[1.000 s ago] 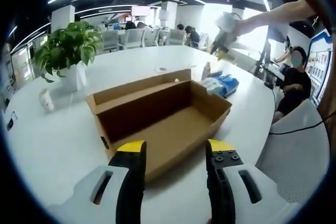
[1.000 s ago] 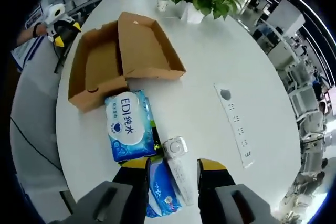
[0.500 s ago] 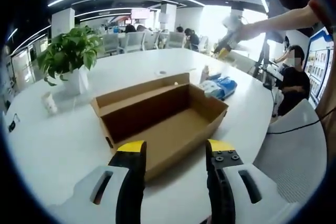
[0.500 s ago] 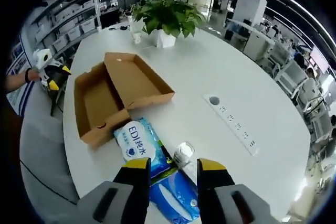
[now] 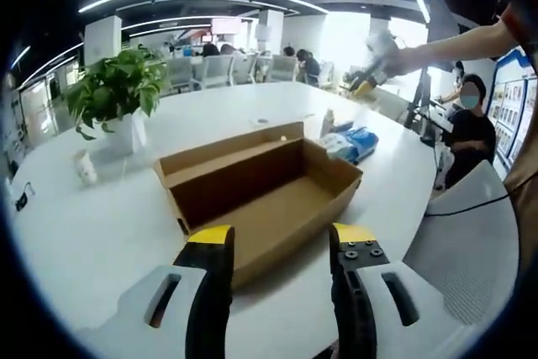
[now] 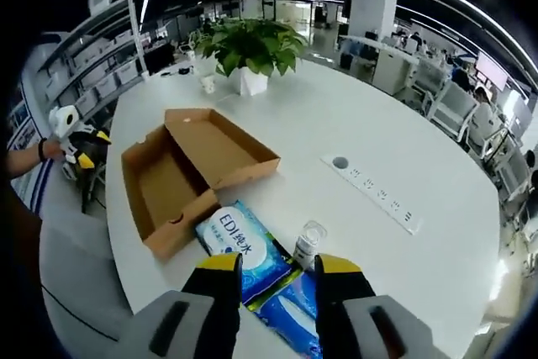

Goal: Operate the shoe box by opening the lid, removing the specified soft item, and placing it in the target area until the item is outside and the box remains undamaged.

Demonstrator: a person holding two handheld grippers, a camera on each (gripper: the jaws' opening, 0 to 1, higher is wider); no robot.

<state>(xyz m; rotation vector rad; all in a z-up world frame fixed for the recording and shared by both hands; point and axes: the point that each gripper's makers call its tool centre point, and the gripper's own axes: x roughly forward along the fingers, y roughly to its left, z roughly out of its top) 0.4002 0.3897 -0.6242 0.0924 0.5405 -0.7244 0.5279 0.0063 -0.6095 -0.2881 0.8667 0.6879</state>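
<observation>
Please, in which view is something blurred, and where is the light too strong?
Left gripper view: the right claw at the far end of the table is blurred, and the bright window behind it is washed out. Right gripper view: the open shoe box is sharp, and the table bends toward the rim.

Matt brown cardboard box (image 5: pixel 269 199) on a smooth, glossy white table (image 5: pixel 92 233).
</observation>
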